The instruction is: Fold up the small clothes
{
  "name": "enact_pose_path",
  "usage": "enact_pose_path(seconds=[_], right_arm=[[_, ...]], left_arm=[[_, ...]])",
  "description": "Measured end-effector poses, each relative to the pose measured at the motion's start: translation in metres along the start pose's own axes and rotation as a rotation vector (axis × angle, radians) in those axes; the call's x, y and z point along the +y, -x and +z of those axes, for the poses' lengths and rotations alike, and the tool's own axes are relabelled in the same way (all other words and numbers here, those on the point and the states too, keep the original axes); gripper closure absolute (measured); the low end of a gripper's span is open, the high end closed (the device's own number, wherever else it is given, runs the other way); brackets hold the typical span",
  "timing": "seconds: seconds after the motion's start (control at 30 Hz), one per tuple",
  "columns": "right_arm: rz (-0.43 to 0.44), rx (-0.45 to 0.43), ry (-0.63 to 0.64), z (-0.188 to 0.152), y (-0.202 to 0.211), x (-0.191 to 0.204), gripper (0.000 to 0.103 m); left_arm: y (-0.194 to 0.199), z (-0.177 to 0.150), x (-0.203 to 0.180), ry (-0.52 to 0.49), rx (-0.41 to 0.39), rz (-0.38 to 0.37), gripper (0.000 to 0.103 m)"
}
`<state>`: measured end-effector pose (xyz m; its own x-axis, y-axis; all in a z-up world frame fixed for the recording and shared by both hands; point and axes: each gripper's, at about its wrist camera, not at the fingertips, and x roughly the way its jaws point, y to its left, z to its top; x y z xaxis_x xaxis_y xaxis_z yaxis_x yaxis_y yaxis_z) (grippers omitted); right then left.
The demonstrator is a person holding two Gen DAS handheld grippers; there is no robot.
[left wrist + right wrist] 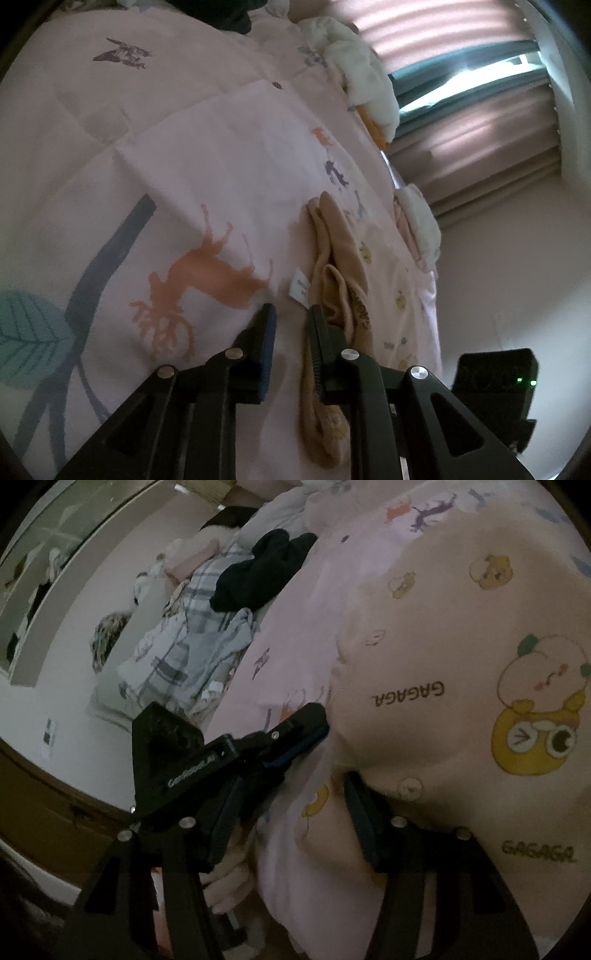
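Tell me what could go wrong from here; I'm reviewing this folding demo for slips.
1. The left tongs stand open with only the pink animal-print bedcover in their gap. The beige cartoon-print garment runs past one finger, so closing may pinch bedcover instead.
2. The garment lies close to the bed's edge; a tug could slide it off.
3. In the right wrist view the right tongs sit close to the left tongs; they may bump.

A home bedroom: printed pink bedsheet (221, 155), heaped laundry (192, 646), pleated window blinds (480, 122).
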<state>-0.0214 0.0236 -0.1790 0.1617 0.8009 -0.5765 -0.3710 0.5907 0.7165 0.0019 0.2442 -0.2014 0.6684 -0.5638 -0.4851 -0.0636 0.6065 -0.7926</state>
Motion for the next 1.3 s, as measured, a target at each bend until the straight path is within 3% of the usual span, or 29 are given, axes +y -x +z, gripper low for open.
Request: enact_pose_path(seconds=[0.03,0.13,0.2,0.3,0.47,0.6,0.77,0.87,0.97,1.07,1.3], right_arm=[[-0.015,0.004,0.021,-0.001,0.003,0.004,0.04],[-0.062,-0.011,0.043,-0.004,0.019,0.008,0.03],[-0.08,-0.023,0.045,-0.007,0.032,0.008,0.027],[-0.122,-0.076,0.026,-0.011,0.059,0.003,0.02],[-0.198,-0.201,-0.047,-0.014,0.107,-0.019,0.004],[-0.198,-0.271,-0.164,-0.013,0.134,-0.051,0.003],[-0.16,-0.277,-0.307,-0.008,0.139,-0.09,0.004],[-0.14,-0.275,-0.34,-0.004,0.137,-0.102,0.005],[-0.129,-0.284,-0.328,0.001,0.139,-0.104,0.005],[-0.139,-0.28,-0.321,0.006,0.137,-0.107,0.005],[-0.141,-0.272,-0.262,0.018,0.126,-0.11,0.003]], left_arm=[[0.0,-0.001,-0.001,-0.005,-0.002,-0.004,0.082],[0.0,-0.003,-0.009,-0.037,-0.004,-0.071,0.056],[0.002,-0.006,-0.019,-0.081,-0.01,-0.155,0.022],[0.0,-0.013,-0.036,-0.166,0.003,-0.196,0.004],[-0.011,-0.019,-0.049,-0.223,0.053,-0.162,0.004],[-0.014,-0.02,-0.049,-0.195,0.142,-0.31,0.003],[-0.019,-0.012,-0.04,-0.15,0.2,-0.373,0.003],[-0.017,-0.007,-0.038,-0.149,0.266,-0.373,0.003],[-0.01,-0.004,-0.032,-0.099,0.244,-0.407,0.003],[-0.014,-0.003,-0.033,-0.072,0.252,-0.391,0.003],[-0.036,-0.017,-0.062,-0.219,0.289,-0.262,0.002]])
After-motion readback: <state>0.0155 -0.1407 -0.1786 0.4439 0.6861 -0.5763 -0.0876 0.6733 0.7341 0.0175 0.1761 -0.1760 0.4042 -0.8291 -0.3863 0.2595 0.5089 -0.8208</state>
